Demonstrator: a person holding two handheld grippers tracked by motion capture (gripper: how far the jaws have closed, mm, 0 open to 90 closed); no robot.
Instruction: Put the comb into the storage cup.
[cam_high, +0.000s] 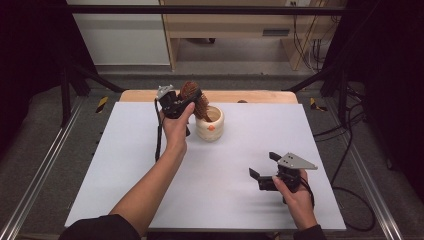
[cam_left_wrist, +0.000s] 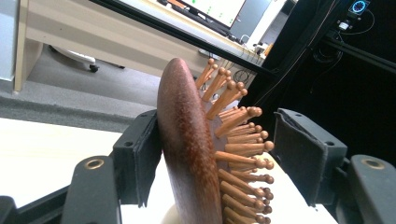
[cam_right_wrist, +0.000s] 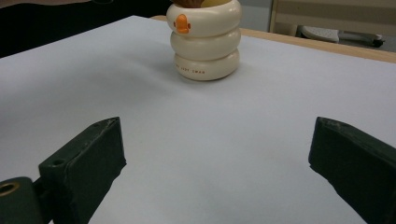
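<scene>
A brown wooden hairbrush (cam_high: 192, 95) stands head-up in a cream ringed cup with an orange duck beak (cam_high: 210, 125) at the back middle of the table. My left gripper (cam_high: 187, 97) brackets the brush head. In the left gripper view the brush (cam_left_wrist: 187, 149) rests against the left pad, while the right pad (cam_left_wrist: 299, 154) stands just clear of the bristle tips, so my left gripper (cam_left_wrist: 219, 130) is open. My right gripper (cam_high: 262, 164) hovers low over the front right of the table, open and empty. From my right gripper (cam_right_wrist: 215, 140) the cup (cam_right_wrist: 205, 42) is straight ahead.
A white sheet (cam_high: 125, 165) covers the tabletop, with a strip of bare wood (cam_high: 260, 96) along the far edge. Black frame posts and cables stand on both sides, and light wooden furniture stands behind the table.
</scene>
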